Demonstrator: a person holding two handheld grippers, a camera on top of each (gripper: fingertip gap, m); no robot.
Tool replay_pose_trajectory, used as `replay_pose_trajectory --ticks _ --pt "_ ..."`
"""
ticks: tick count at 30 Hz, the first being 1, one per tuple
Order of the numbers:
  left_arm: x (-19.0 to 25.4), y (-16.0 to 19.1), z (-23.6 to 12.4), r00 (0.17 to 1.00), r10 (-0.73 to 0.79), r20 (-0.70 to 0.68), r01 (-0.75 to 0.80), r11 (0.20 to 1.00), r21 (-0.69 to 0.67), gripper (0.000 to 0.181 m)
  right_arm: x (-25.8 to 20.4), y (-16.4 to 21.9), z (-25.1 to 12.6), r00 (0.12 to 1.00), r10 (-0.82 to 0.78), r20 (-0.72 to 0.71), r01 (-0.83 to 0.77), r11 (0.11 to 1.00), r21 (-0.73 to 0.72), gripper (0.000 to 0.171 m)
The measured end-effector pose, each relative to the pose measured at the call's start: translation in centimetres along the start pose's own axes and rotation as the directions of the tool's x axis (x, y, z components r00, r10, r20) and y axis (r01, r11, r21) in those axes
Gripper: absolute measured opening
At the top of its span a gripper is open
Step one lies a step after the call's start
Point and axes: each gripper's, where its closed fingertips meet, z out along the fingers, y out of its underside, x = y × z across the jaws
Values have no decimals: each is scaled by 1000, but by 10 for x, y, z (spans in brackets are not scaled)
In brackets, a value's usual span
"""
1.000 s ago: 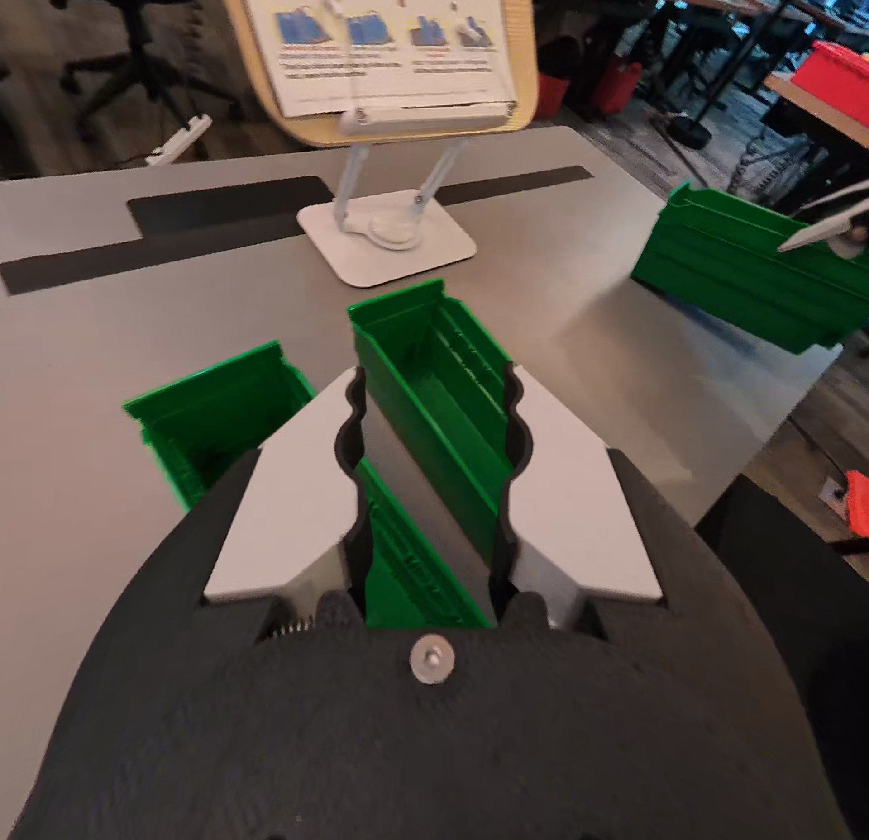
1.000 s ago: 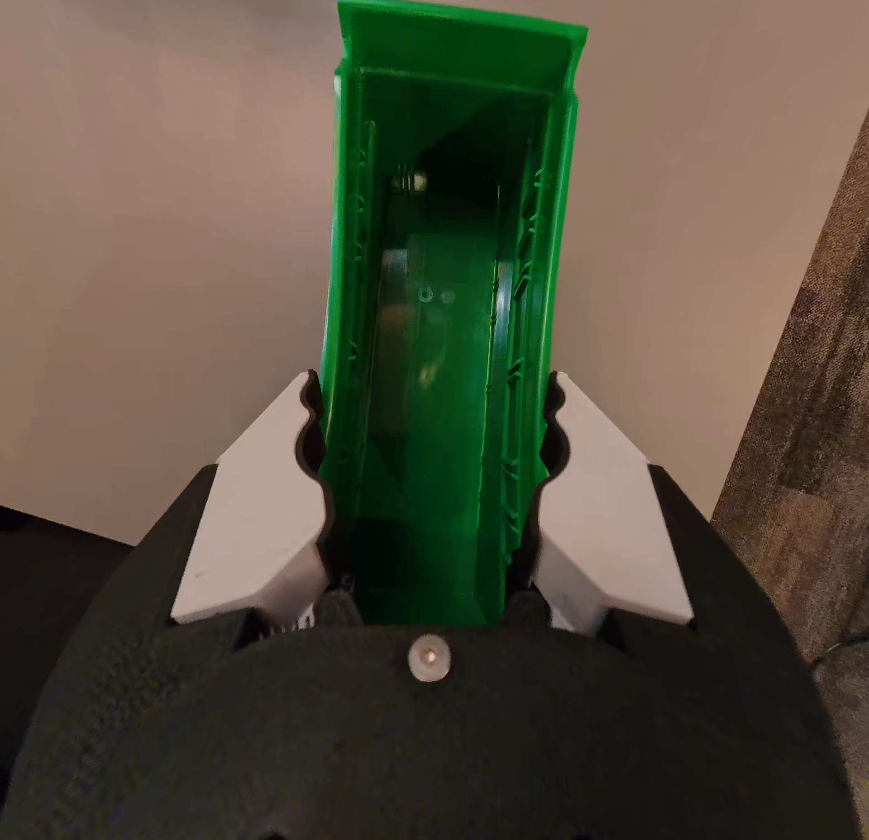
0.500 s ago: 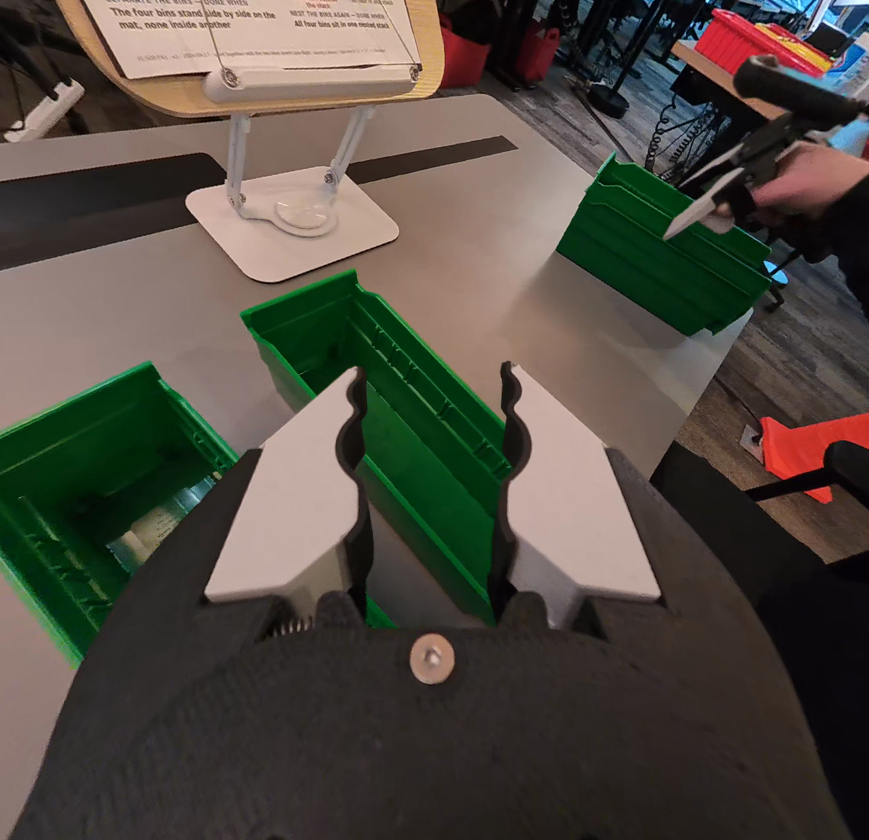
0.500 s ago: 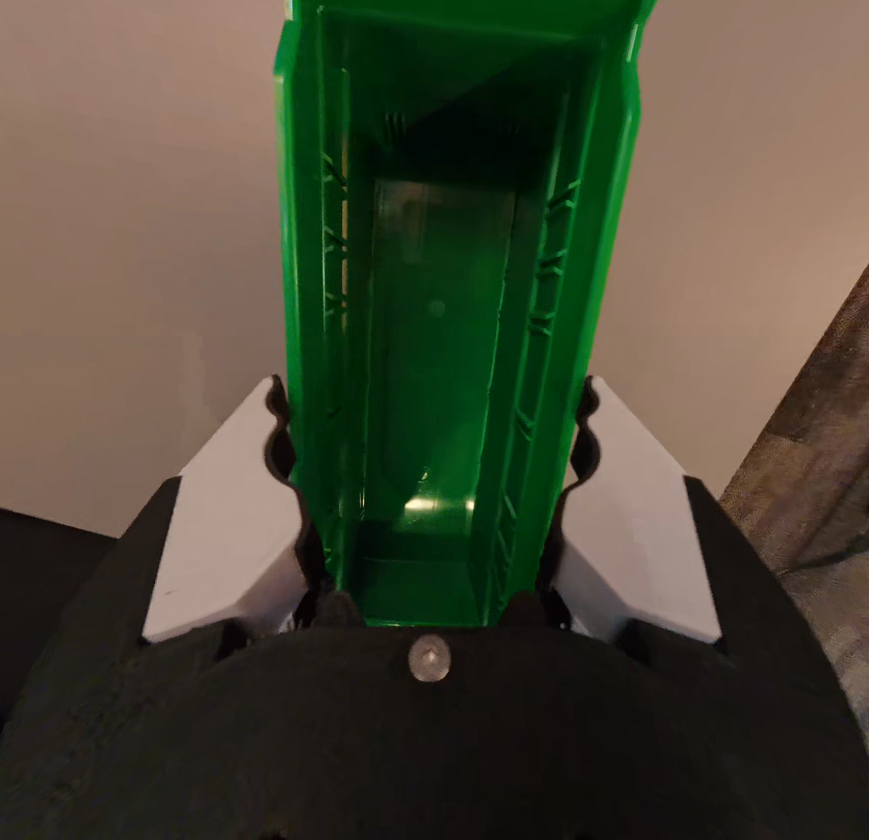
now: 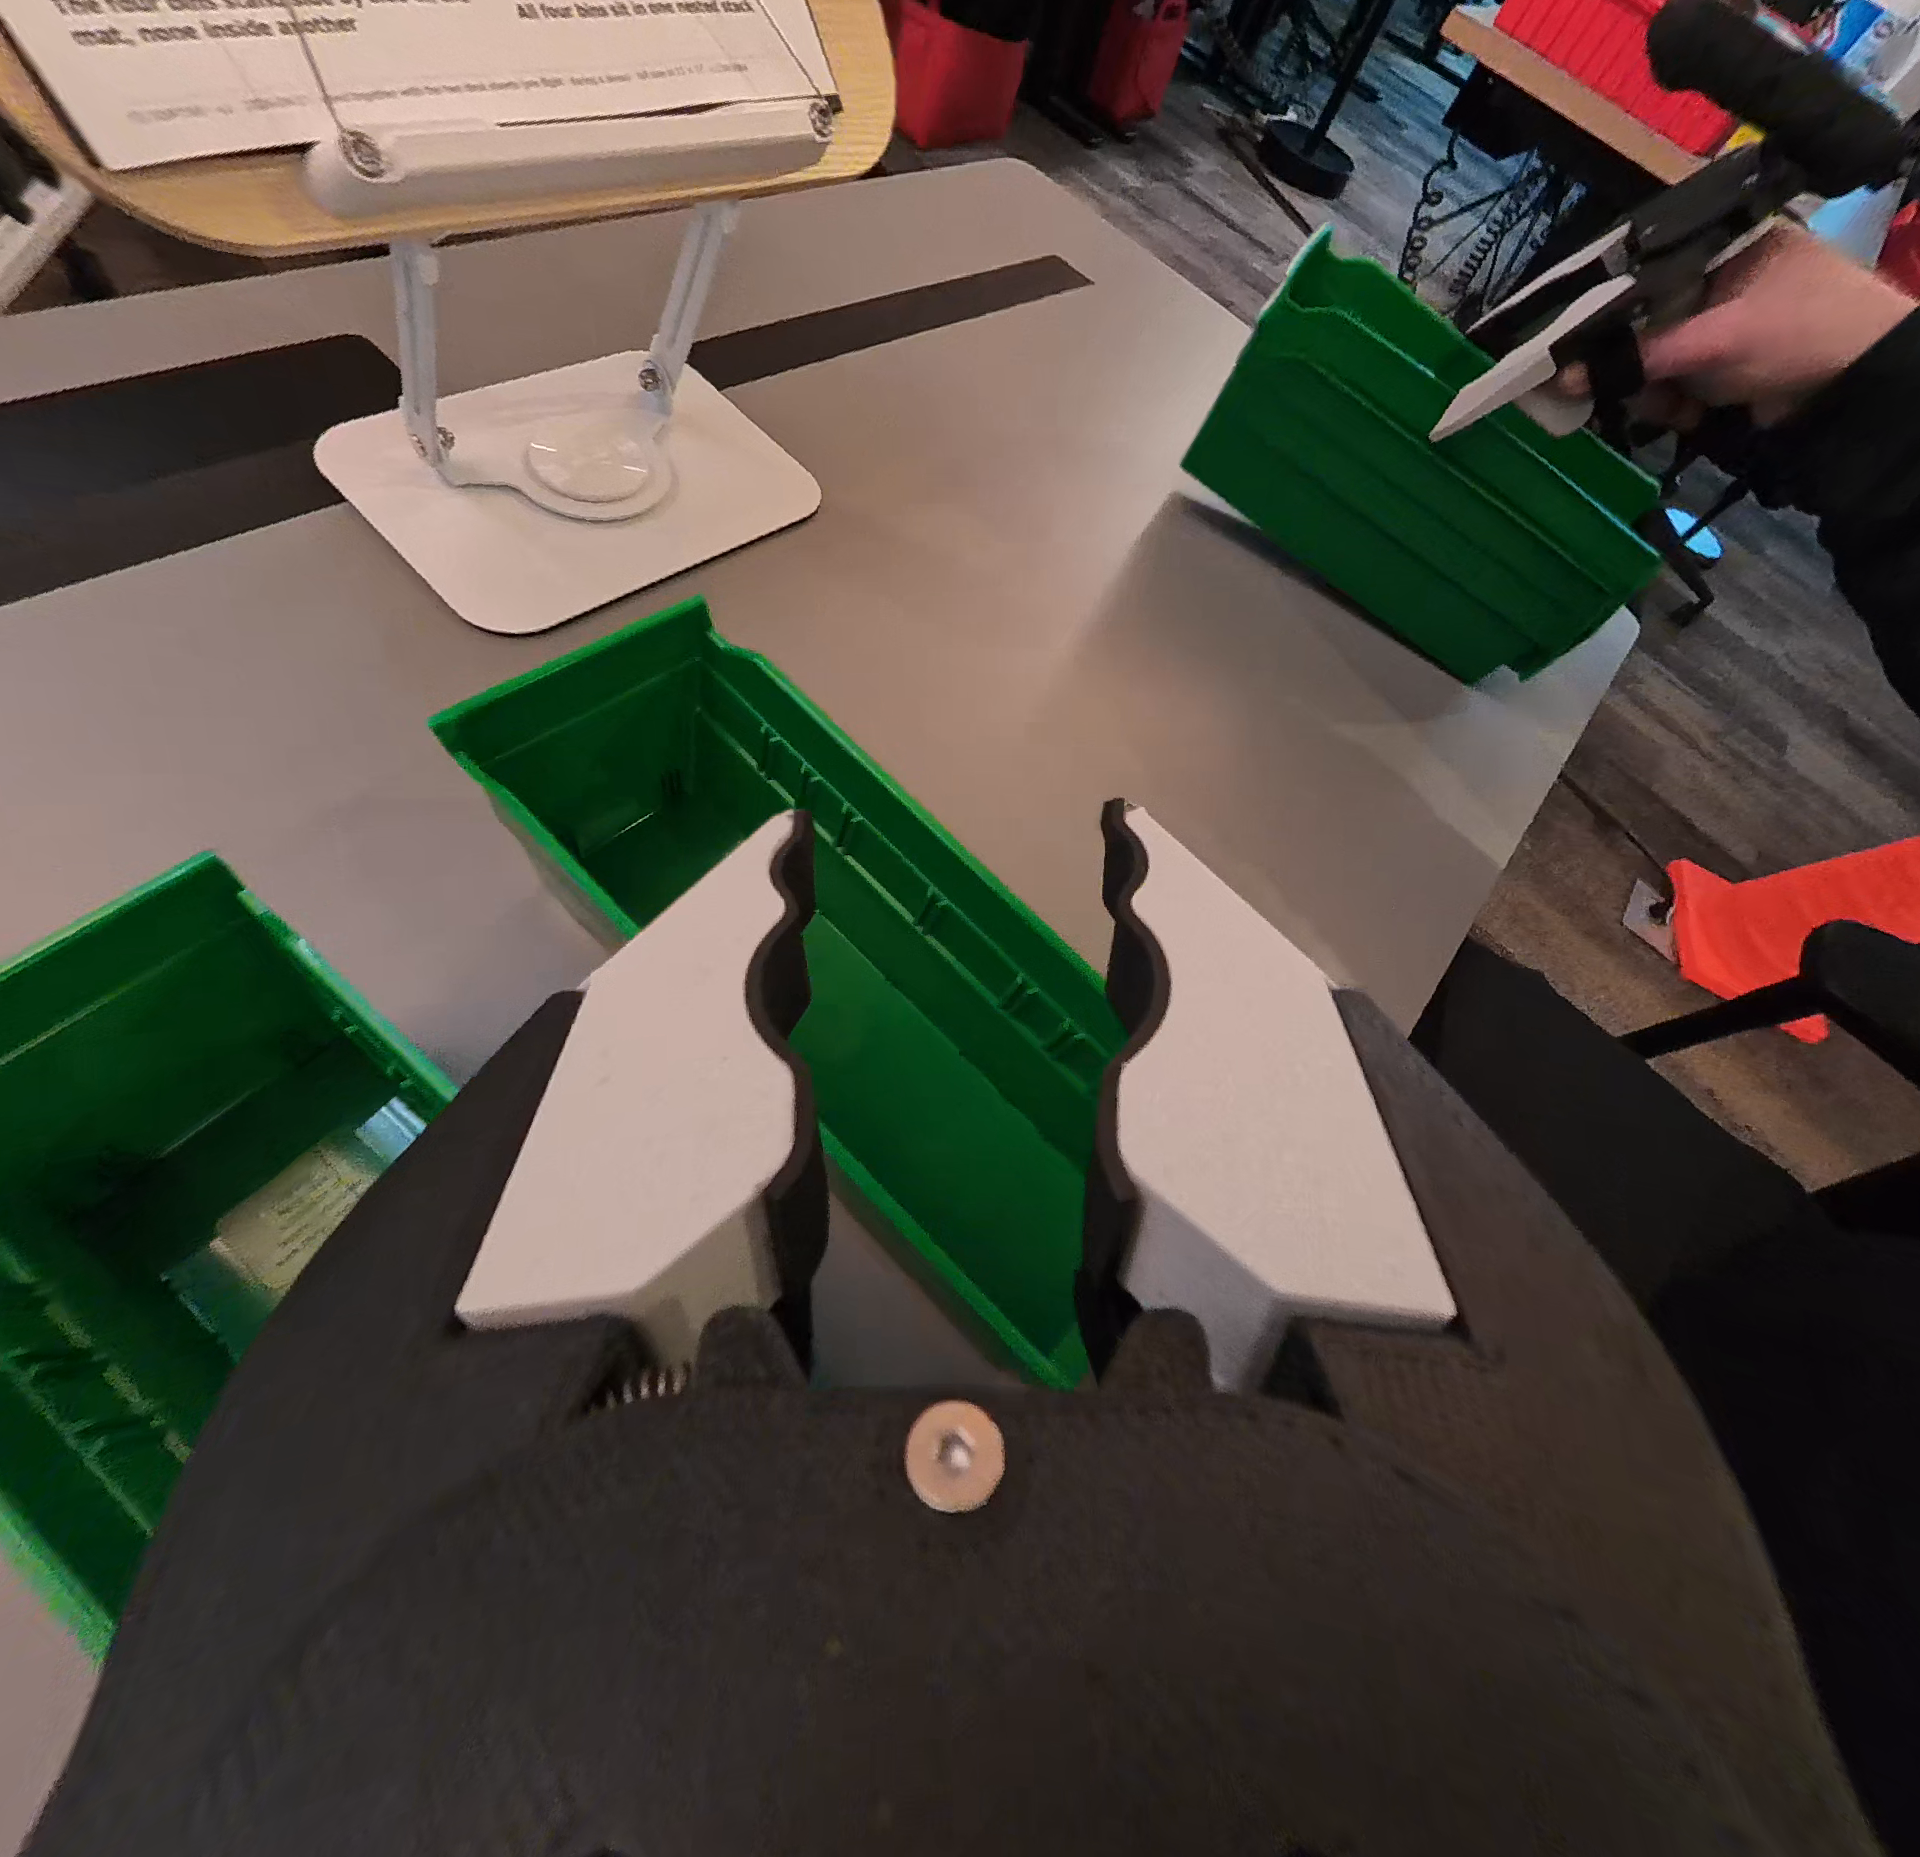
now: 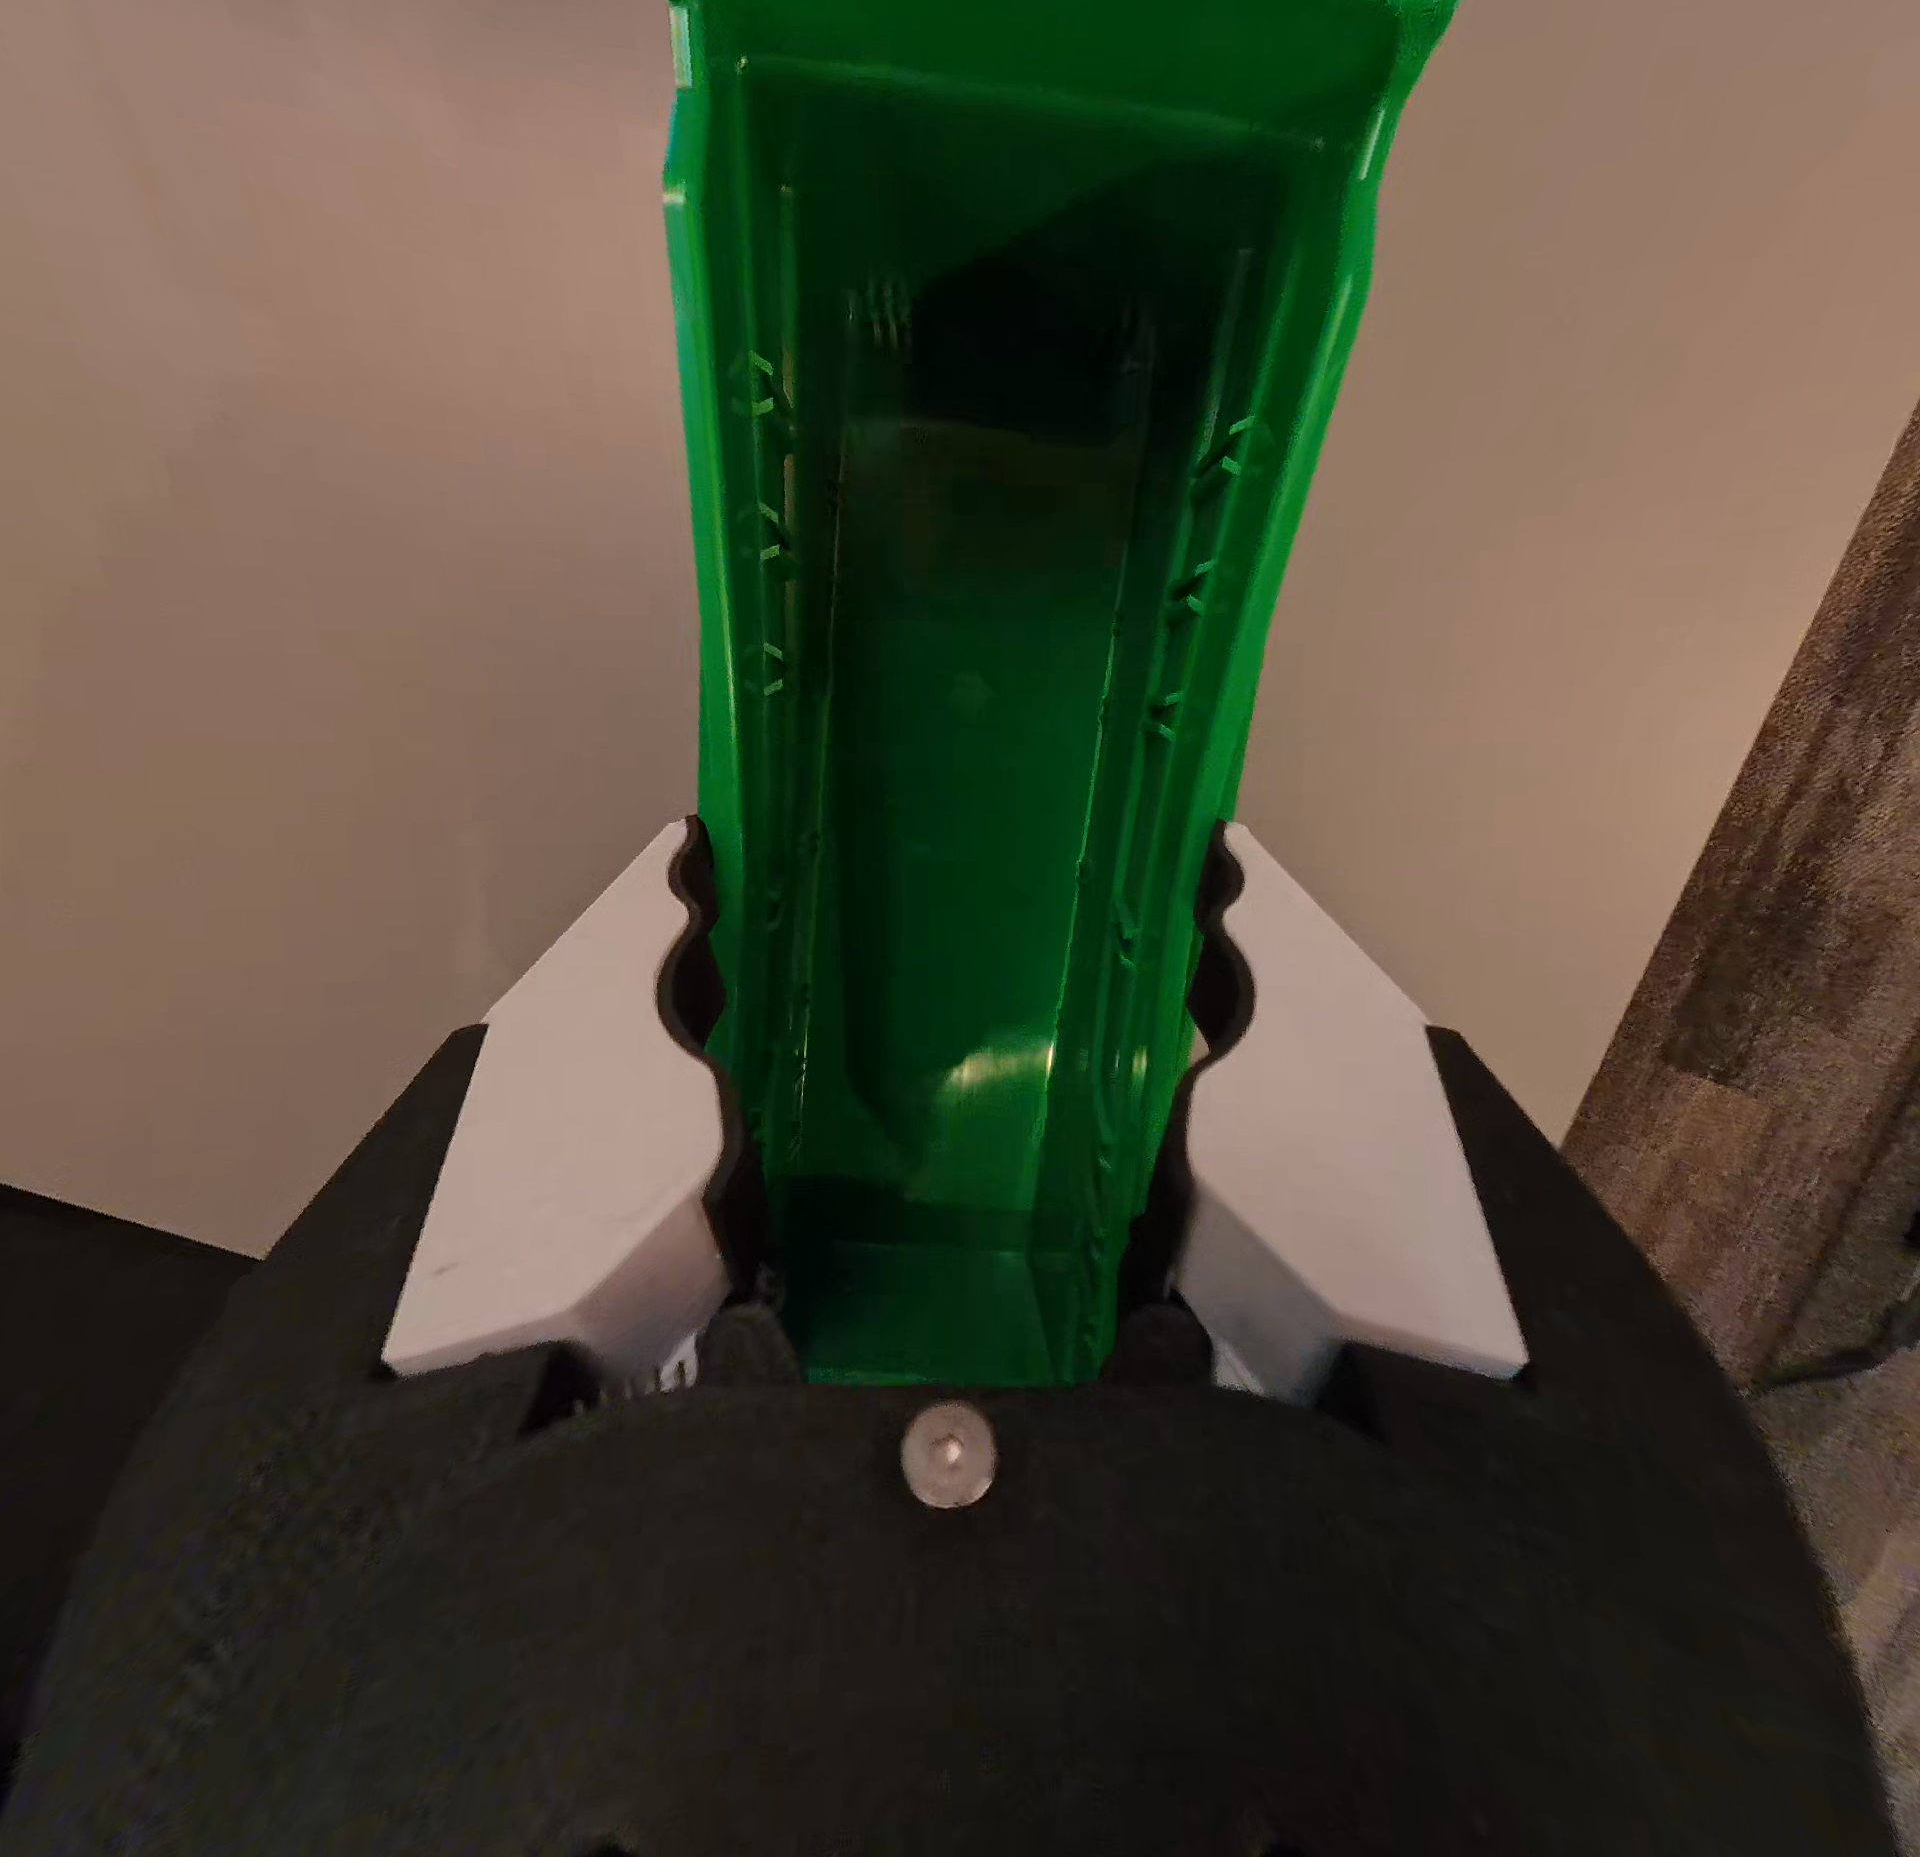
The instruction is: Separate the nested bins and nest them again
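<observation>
A smooth grey table top (image 5: 987, 560) with a black strip (image 5: 894, 316) across its far side carries a white flat-based document stand (image 5: 566, 493) at 12 o'clock. Two open green plastic bins rest on it: one (image 5: 748, 799) at centre, another (image 5: 156, 1111) at 9 o'clock. Nested green bins (image 5: 1423, 488) sit at the 2 o'clock corner.

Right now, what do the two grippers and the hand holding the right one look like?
Both match: the left gripper and the right gripper have a rough black body with a silver screw at its centre, and two pale grey wedge fingers lined with wavy black pads. A small spring shows at the left finger's base. In the left view, the hand wears a dark sleeve.
</observation>
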Motion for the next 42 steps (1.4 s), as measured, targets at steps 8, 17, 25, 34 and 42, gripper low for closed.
replay_pose_trajectory --ticks 8,17,25,34,42 --pt "90 -29 36 990 104 -98 -103 995 14 58 -20 0 -8 994 -17 111 18 1000 -11 95" --pt "218 -29 234 971 117 -208 -135 988 -75 102 -41 16 -5 988 -116 100 119 992 -30 94" --pt "223 2 373 969 -28 -246 -16 984 -176 110 -62 30 0 974 -180 140 185 983 -20 94" --pt "224 13 395 966 61 -251 -107 979 -176 116 -67 28 0 967 -206 150 204 978 32 91" --pt "225 14 401 954 -13 -298 -48 979 -197 118 -63 25 -2 968 -190 166 181 981 71 90"
